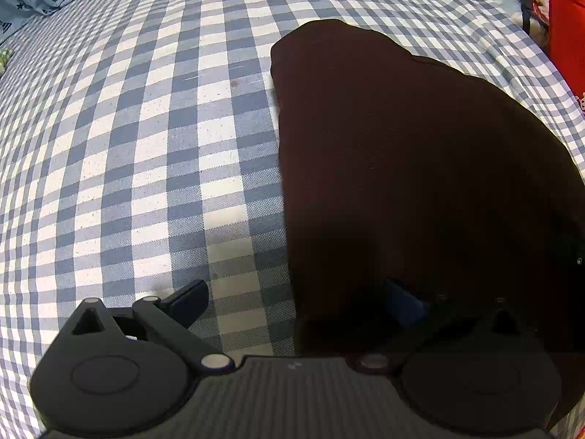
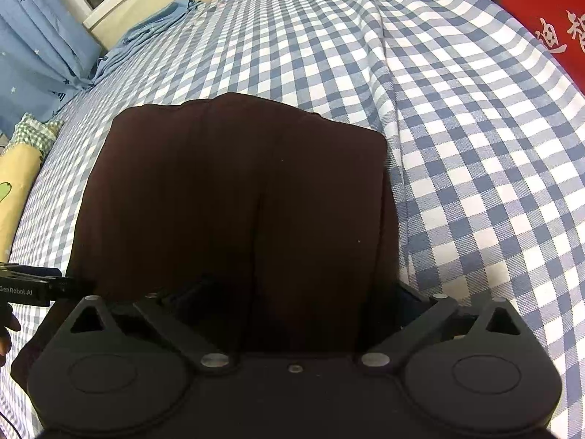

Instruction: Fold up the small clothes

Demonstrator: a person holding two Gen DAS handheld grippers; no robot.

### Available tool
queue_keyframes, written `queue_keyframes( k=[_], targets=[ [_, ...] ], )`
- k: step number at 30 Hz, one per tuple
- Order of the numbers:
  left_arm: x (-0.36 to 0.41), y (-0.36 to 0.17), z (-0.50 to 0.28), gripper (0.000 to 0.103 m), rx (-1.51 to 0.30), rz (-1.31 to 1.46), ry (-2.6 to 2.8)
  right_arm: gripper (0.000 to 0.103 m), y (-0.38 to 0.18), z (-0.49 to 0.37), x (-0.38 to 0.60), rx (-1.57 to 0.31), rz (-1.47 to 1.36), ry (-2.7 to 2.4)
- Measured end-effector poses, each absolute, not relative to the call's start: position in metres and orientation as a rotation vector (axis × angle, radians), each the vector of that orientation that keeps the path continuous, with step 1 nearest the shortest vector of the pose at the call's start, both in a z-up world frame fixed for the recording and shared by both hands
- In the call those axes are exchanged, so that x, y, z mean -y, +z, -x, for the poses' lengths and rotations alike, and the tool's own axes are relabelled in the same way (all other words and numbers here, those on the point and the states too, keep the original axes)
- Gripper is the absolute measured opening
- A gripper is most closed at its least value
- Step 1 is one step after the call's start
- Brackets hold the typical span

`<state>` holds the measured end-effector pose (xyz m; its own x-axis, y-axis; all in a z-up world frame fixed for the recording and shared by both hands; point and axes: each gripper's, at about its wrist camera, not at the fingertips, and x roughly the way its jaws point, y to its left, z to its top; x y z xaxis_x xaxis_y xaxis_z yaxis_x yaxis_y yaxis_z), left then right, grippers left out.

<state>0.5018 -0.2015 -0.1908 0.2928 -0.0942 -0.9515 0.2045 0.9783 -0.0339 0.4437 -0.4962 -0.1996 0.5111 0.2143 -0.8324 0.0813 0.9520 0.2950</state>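
A dark brown garment lies folded and flat on the blue-and-white checked bed sheet. My left gripper is open at the garment's near left edge: its left finger is over the sheet, its right finger over the dark cloth. In the right wrist view the garment fills the middle. My right gripper is open, both fingers spread wide low over the garment's near edge. The left gripper's body shows at the far left of that view.
A light blue cloth lies bunched at the far side of the bed. A yellow and green pillow sits at the left. A red bag stands at the bed's right edge. Blue star curtains hang behind.
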Motion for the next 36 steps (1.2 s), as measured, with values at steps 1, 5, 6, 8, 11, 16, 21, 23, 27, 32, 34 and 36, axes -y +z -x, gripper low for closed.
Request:
queue_keyframes(
  k=[1, 5, 6, 8, 11, 16, 21, 23, 27, 32, 34, 36],
  targets=[
    [0.202, -0.191, -0.502, 0.103, -1.258, -0.102, -0.200, 0.101, -0.200, -0.444, 0.496, -1.035, -0.316, 0.081],
    [0.202, -0.191, -0.502, 0.103, -1.259, -0.099, -0.199, 0.101, -0.200, -0.444, 0.496, -1.035, -0.317, 0.081],
    [0.202, -0.191, -0.502, 0.103, -1.261, -0.097, -0.198, 0.101, -0.199, -0.444, 0.496, -1.035, -0.317, 0.081],
    [0.201, -0.191, -0.502, 0.103, -1.264, -0.094, -0.197, 0.101, -0.200, -0.444, 0.496, -1.035, -0.318, 0.081],
    [0.201, -0.191, -0.503, 0.103, -1.265, -0.094, -0.199, 0.101, -0.200, -0.444, 0.496, -1.035, -0.318, 0.081],
    [0.201, -0.192, -0.505, 0.103, -1.281, -0.088, -0.196, 0.097, -0.199, -0.444, 0.494, -1.035, -0.292, 0.072],
    [0.203, -0.190, -0.511, 0.102, -1.329, -0.076, -0.186, 0.089, -0.196, -0.441, 0.493, -1.028, -0.292, 0.066],
    [0.205, -0.190, -0.513, 0.102, -1.334, -0.091, -0.198, 0.085, -0.196, -0.440, 0.492, -1.024, -0.292, 0.064],
    [0.213, -0.188, -0.514, 0.091, -1.340, -0.116, -0.239, 0.072, -0.191, -0.437, 0.490, -1.013, -0.285, 0.068],
    [0.216, -0.186, -0.520, 0.064, -1.380, -0.046, -0.281, 0.057, -0.186, -0.434, 0.487, -1.007, -0.255, 0.070],
    [0.218, -0.185, -0.520, 0.053, -1.389, -0.017, -0.298, 0.053, -0.184, -0.433, 0.487, -1.006, -0.246, 0.069],
    [0.221, -0.184, -0.519, 0.047, -1.385, -0.042, -0.299, 0.051, -0.182, -0.433, 0.486, -1.006, -0.239, 0.068]
  ],
)
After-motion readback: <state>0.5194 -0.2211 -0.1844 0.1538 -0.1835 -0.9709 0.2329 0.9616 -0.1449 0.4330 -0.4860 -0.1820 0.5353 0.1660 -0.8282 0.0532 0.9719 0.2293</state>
